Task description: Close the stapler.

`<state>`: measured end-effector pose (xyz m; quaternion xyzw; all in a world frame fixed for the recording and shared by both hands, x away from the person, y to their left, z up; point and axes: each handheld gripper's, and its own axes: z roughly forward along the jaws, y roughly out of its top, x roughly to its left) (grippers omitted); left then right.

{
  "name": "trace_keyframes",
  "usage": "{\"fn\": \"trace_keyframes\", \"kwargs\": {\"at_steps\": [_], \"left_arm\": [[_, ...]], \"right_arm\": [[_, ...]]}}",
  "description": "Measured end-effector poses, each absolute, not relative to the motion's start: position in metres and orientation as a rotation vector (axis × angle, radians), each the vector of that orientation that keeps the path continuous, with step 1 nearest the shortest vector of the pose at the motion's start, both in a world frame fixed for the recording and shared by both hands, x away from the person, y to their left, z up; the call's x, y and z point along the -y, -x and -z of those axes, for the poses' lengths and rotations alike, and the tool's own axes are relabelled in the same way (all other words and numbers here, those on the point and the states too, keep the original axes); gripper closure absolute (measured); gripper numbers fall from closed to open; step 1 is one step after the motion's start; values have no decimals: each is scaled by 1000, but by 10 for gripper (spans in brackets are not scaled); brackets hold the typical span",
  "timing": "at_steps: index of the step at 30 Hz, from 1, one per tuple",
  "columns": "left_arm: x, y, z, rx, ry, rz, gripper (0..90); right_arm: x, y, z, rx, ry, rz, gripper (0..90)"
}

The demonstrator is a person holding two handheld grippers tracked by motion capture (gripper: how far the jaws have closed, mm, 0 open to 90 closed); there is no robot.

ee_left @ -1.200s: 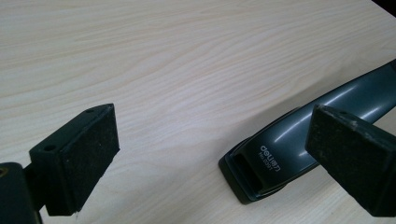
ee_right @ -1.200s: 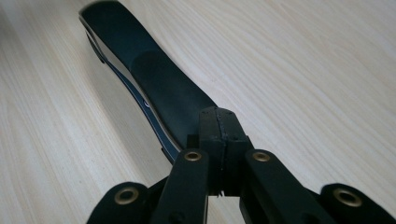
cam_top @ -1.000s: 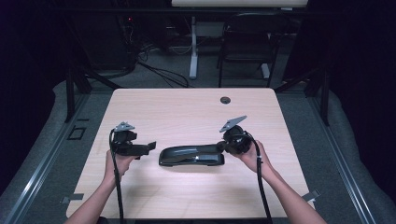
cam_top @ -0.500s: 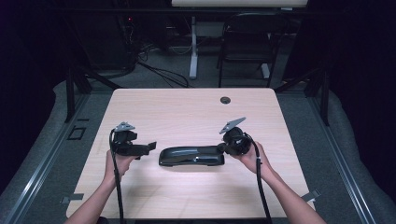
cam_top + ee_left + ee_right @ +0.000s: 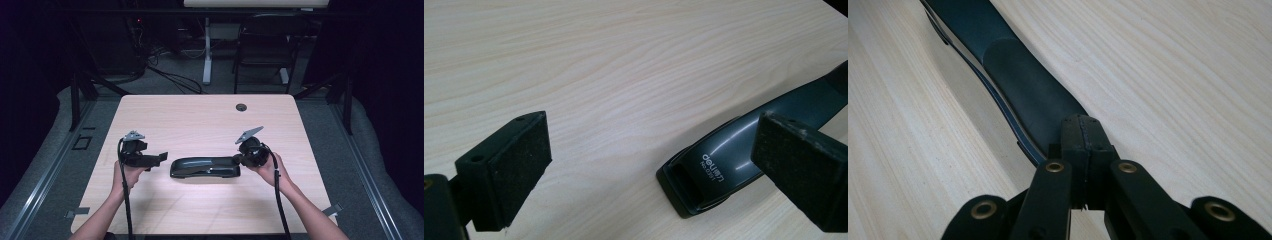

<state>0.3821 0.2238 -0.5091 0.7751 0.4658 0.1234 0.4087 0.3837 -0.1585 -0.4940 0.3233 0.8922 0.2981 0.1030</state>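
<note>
A long black stapler (image 5: 205,167) lies flat on the wooden table (image 5: 200,120), lengthwise from left to right. My left gripper (image 5: 161,159) hovers just off its left end, open. In the left gripper view the two pads (image 5: 514,170) stand wide apart, and the stapler's branded nose (image 5: 719,165) lies ahead between them, untouched. My right gripper (image 5: 236,160) is at the stapler's right end. In the right gripper view its pads (image 5: 1087,140) are pressed together with nothing between them, their tips at the end of the stapler's handle (image 5: 1018,85).
A small round cable hole (image 5: 241,107) sits near the table's far edge. Beyond the table are a dark chair (image 5: 265,45), a white desk leg (image 5: 206,55) and cables on the floor. Bare wood lies all around the stapler.
</note>
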Motion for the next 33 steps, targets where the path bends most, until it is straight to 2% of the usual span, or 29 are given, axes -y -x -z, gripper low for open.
{"fn": "trace_keyframes", "kwargs": {"at_steps": [12,24,26,33], "left_arm": [[-224,-382,509,-1174,-1950,-314,29],[-224,-382,510,-1181,-1943,-312,29],[-224,-382,510,-1181,-1946,-315,29],[-225,-382,510,-1183,-1941,-314,29]], "right_arm": [[158,-383,494,-2642,-933,-857,900],[160,-374,466,-2568,-852,-946,864],[161,-372,463,-2556,-847,-959,835],[174,-361,447,-2503,-853,-1009,608]]}}
